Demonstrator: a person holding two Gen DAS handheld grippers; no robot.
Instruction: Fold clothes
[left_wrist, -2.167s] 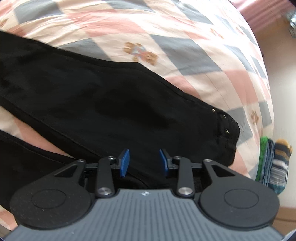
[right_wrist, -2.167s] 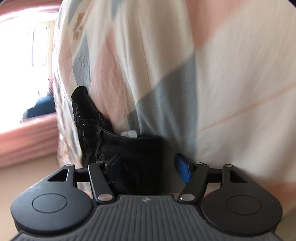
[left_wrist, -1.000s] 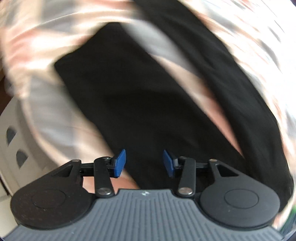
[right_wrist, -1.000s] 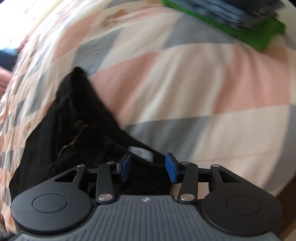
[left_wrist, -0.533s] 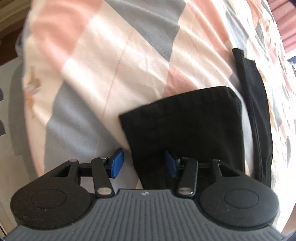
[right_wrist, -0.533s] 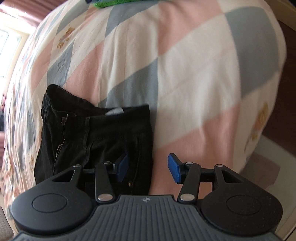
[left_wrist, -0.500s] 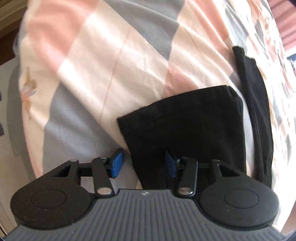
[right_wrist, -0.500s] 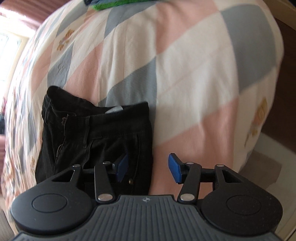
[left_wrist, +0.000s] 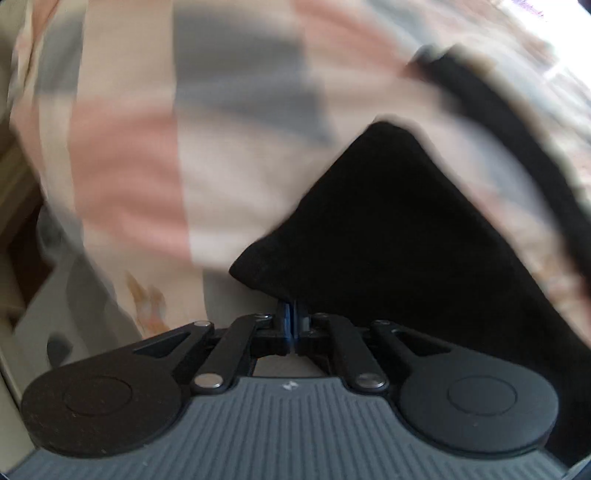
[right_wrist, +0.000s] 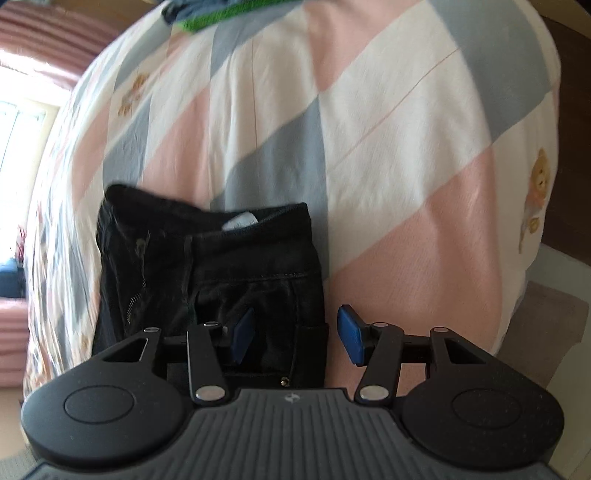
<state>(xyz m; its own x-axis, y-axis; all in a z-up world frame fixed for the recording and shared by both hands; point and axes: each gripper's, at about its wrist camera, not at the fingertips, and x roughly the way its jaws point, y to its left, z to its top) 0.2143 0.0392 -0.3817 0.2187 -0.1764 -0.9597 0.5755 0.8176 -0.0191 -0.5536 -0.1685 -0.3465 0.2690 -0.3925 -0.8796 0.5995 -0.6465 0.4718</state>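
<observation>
Black trousers lie on a bed with a pink, grey and white checked sheet (right_wrist: 369, 129). In the left wrist view, my left gripper (left_wrist: 293, 314) is shut on the near corner of one trouser leg's (left_wrist: 388, 240) hem, and the cloth covers the pad tips. The other leg (left_wrist: 517, 122) runs as a dark strip at the upper right. In the right wrist view, the waist end (right_wrist: 221, 258) with zip and white label faces me. My right gripper (right_wrist: 297, 332) is open across the trousers' right side edge, with one pad over the cloth and the other over the sheet.
A stack of folded clothes (right_wrist: 221, 14) with green and blue edges lies at the far end of the bed. The bed's edge drops to the floor at the right (right_wrist: 546, 314). Pink curtains and a bright window (right_wrist: 22, 122) are at the left.
My left gripper's jaws have shut on the trouser leg's hem corner, which now fills more of the view. My right gripper came slightly closer to the waist and stands a little wider.
</observation>
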